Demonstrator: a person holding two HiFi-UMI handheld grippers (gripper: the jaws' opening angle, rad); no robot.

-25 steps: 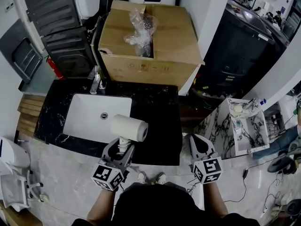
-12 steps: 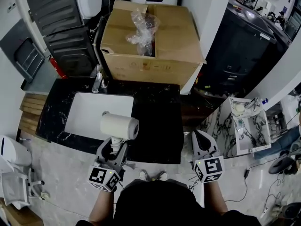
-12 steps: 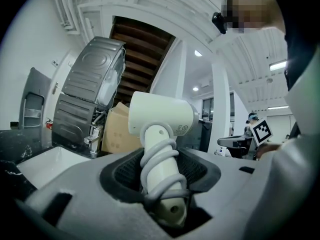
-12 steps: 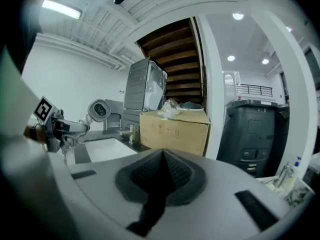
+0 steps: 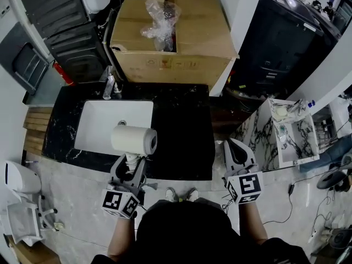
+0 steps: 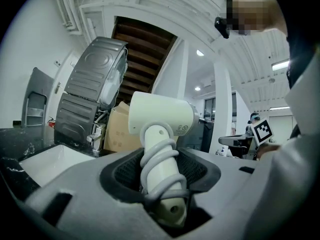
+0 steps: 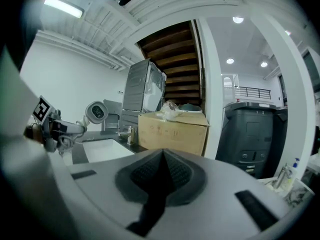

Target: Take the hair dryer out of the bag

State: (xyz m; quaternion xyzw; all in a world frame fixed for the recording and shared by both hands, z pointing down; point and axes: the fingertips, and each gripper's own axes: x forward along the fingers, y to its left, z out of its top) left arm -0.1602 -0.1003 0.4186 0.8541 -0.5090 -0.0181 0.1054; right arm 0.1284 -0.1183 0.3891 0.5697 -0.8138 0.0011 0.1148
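While right tongs [image 5: 234, 146] sit closed, left tongs [image 5: 132, 163] clamp a smooth white cylindrical hair dryer [image 5: 133, 139]

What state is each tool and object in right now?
hair dryer, out of the bag, cord wound round its handle
left tool, shut on the hair dryer's handle
right tool, shut, holding nothing
cardboard box, top flaps folded down, a gap between them
plastic bag, crumpled, lying on the cardboard box
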